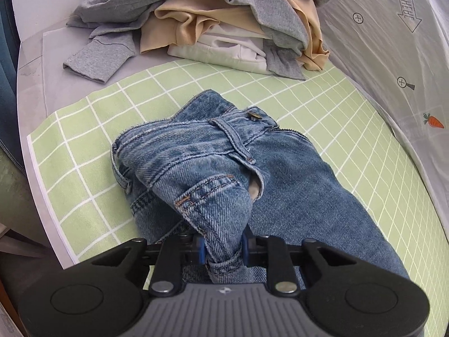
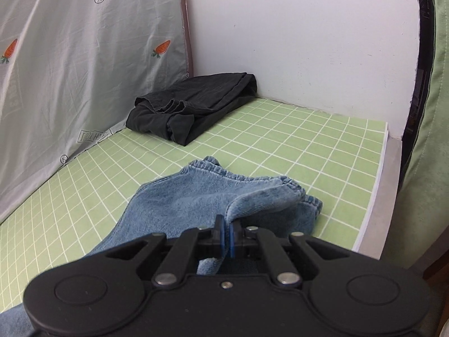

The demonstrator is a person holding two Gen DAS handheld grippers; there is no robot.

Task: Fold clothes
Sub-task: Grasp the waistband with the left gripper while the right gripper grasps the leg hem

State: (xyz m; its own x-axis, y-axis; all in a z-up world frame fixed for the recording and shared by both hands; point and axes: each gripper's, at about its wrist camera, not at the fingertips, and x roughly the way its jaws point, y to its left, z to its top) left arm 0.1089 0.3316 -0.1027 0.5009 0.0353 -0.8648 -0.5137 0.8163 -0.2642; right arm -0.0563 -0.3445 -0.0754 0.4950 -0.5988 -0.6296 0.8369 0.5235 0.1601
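While both grippers hold the jeans (image 1: pixel 224 168), the job looks like a lift-and-carry fold, so keep the 2 grips moving together and don't let the denim twist btwn them. The left gripper (image 1: pixel 223 245) has its jaws drawn in narrow on a bunched ridge of denim near the waistband; blue pads press each side of the fold, w/ a stitched pocket corner just ahead of the jaws. The waist button (image 1: pixel 254 116) sits farther ahead, beyond the belt loop. The right gripper (image 2: pixel 224 237) has jaws nearly shut on a thin edge of the pale inner side of the jeans (image 2: pixel 224 193) at the leg end; the hems lie just ahead of the jaws and a bit right.

Tips, as I judge it: the left bite is thick and lumpy, so it prob. holds only some layers; lift slow and watch for a layer slipping out. The right bite is thin, near the cloth edge, so pull gently, no jerks. Keep the denim low over the green grid mat (image 1: pixel 84 168) so it lands flat, and line the hems up w/ the waistband before letting go.

Beyond the left jaws, well apart, is a heap of unfolded clothes (image 1: pixel 224 28), grey, tan, white. Beyond the right jaws, near the wall corner, lies a folded black garment (image 2: pixel 193 106); aim clear of both.
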